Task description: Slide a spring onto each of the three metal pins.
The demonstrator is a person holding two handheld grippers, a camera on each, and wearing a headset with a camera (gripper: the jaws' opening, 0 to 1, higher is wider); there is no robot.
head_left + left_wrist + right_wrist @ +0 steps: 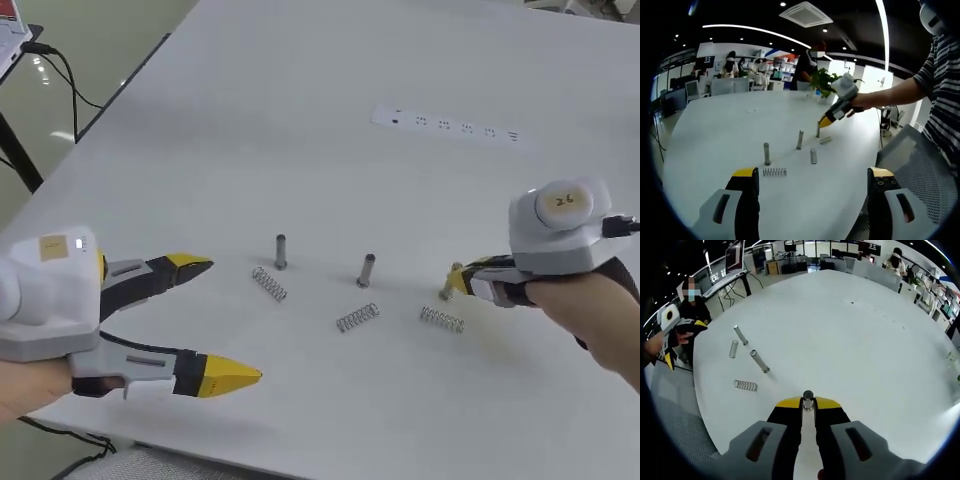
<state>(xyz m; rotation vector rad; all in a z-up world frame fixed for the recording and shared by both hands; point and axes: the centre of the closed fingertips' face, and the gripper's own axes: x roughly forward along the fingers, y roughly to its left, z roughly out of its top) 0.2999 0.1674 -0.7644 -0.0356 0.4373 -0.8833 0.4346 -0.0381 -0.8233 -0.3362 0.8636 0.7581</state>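
White counter (300, 120), three springs (357, 317) lying loose beside two upright pins (281, 251). The right gripper (808, 404) has its fingers clamped on the third pin (808, 395); the left gripper (230, 319) has fingers wide apart, holding nothing.

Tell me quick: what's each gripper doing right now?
Left gripper: open, holding nothing.
Right gripper: closed on a metal pin.
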